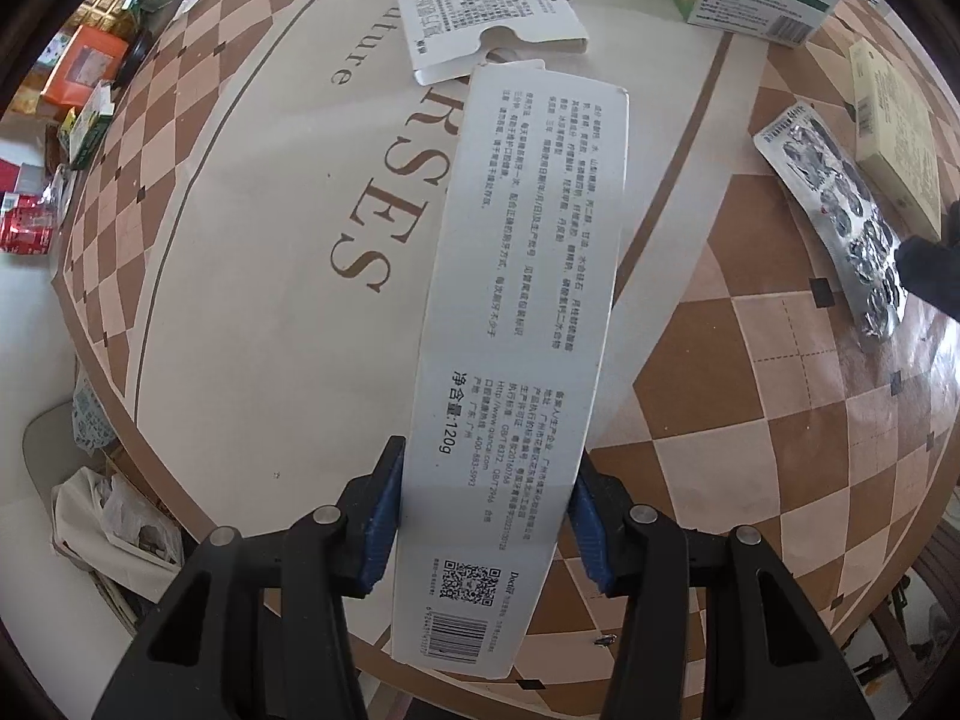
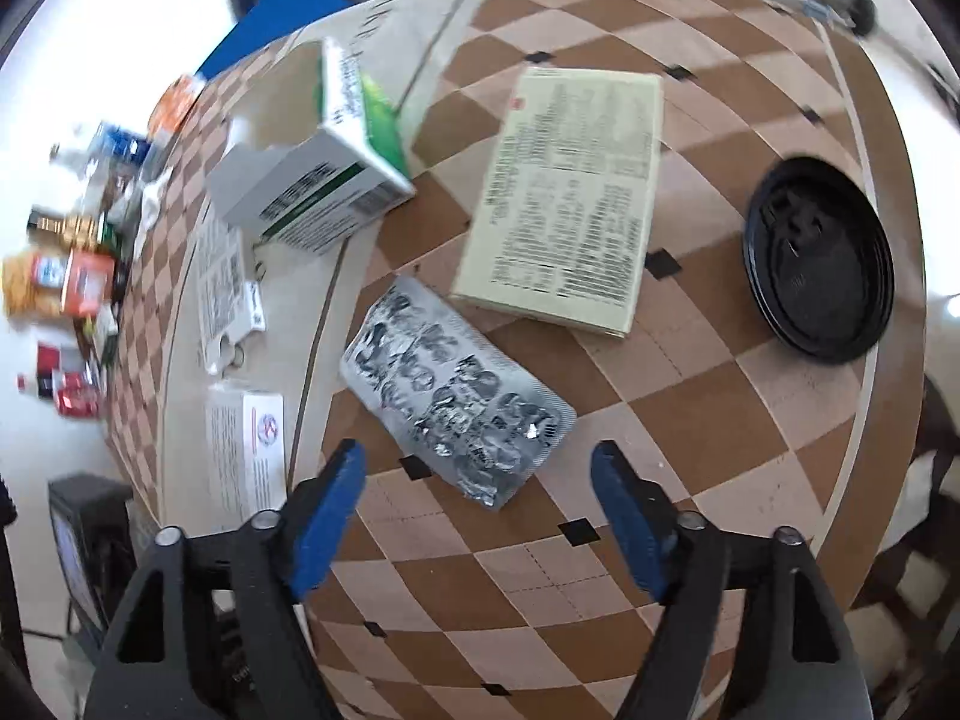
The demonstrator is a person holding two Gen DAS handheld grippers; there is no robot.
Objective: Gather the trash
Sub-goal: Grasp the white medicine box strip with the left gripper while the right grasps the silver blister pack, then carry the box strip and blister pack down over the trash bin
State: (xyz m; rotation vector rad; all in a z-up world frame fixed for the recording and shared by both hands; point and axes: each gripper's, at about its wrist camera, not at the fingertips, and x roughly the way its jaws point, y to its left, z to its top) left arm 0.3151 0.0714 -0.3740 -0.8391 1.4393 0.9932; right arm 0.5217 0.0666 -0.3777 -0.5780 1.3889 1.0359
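Observation:
My left gripper (image 1: 486, 480) is shut on a long white toothpaste box (image 1: 522, 300) with black print, held above the round checkered table (image 1: 750, 456). My right gripper (image 2: 480, 480) is open and empty, hovering just in front of a used silver blister pack (image 2: 456, 396) lying on the table; the pack also shows in the left wrist view (image 1: 840, 210). Other trash on the table: a green and white medicine box (image 2: 324, 180), a pale yellow flat box (image 2: 570, 192), a black cup lid (image 2: 816, 258) and a flattened white carton (image 1: 480, 0).
A small white box (image 2: 246, 450) and a white printed card (image 2: 225, 288) lie at the table's left in the right wrist view. Cans, boxes and packets (image 1: 66, 108) clutter the floor beyond the far edge. A bin lined with a white bag (image 1: 114, 522) stands below the table's left edge.

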